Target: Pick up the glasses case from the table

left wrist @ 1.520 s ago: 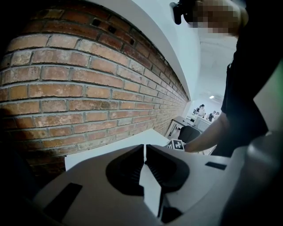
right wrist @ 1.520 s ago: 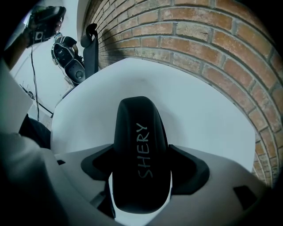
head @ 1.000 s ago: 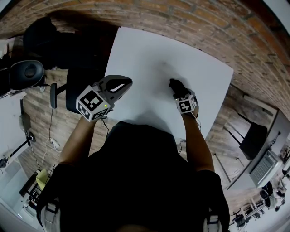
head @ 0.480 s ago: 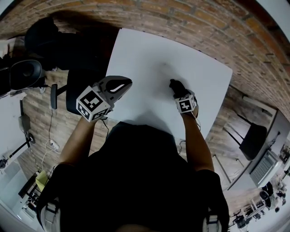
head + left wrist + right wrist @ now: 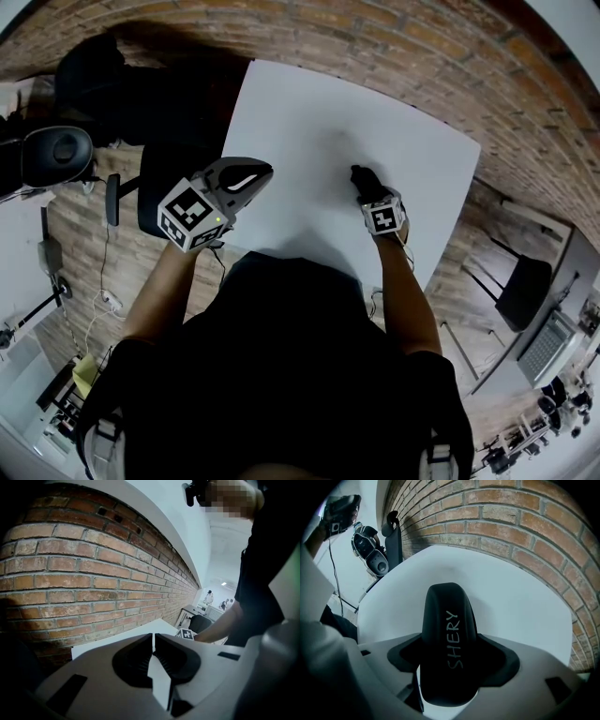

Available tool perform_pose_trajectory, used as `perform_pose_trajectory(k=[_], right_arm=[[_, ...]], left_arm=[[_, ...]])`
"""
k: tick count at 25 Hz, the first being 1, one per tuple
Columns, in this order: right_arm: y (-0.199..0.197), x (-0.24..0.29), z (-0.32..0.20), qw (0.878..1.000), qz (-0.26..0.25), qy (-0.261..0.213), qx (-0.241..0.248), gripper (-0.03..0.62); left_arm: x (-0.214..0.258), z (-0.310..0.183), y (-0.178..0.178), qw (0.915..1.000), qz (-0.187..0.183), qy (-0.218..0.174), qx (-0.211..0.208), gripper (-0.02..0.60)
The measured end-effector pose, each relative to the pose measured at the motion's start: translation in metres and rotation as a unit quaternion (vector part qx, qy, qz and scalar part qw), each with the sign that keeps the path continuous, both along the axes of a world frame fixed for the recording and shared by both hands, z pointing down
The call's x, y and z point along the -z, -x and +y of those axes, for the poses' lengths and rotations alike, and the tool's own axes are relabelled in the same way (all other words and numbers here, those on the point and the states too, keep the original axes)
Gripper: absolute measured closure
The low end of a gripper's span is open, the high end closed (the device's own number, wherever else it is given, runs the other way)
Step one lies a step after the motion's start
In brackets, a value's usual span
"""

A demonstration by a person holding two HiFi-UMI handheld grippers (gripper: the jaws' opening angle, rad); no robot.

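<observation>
The black glasses case (image 5: 449, 634), with "SHERY" printed along it, sits lengthwise between the jaws of my right gripper (image 5: 449, 663), which is shut on it. In the head view the case (image 5: 364, 180) shows as a dark shape ahead of the right gripper (image 5: 369, 192) over the white table (image 5: 309, 122). I cannot tell whether the case touches the table. My left gripper (image 5: 261, 174) hovers at the table's left edge, shut and empty. Its jaw tips (image 5: 153, 641) meet in the left gripper view.
A brick wall (image 5: 422, 56) runs along the table's far side. A dark office chair (image 5: 159, 178) stands to the left of the table on the wooden floor, with a black headset-like object (image 5: 56, 150) further left. Another chair (image 5: 525, 291) stands at the right.
</observation>
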State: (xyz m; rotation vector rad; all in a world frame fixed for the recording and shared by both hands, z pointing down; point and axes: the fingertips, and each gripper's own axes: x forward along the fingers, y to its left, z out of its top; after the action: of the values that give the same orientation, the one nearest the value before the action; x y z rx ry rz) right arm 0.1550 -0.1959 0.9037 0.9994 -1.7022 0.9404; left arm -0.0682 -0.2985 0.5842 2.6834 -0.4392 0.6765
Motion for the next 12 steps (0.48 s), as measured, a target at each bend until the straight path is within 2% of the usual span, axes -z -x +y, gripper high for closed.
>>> perform_pose_trajectory(k=[12], right_arm=[[0.006,0.019,-0.004,1.000,-0.012,-0.014,-0.004,0.255]], left_arm=[[0.017,0.007,0.009,0.9998,0.005,-0.017,-0.001,0.557]])
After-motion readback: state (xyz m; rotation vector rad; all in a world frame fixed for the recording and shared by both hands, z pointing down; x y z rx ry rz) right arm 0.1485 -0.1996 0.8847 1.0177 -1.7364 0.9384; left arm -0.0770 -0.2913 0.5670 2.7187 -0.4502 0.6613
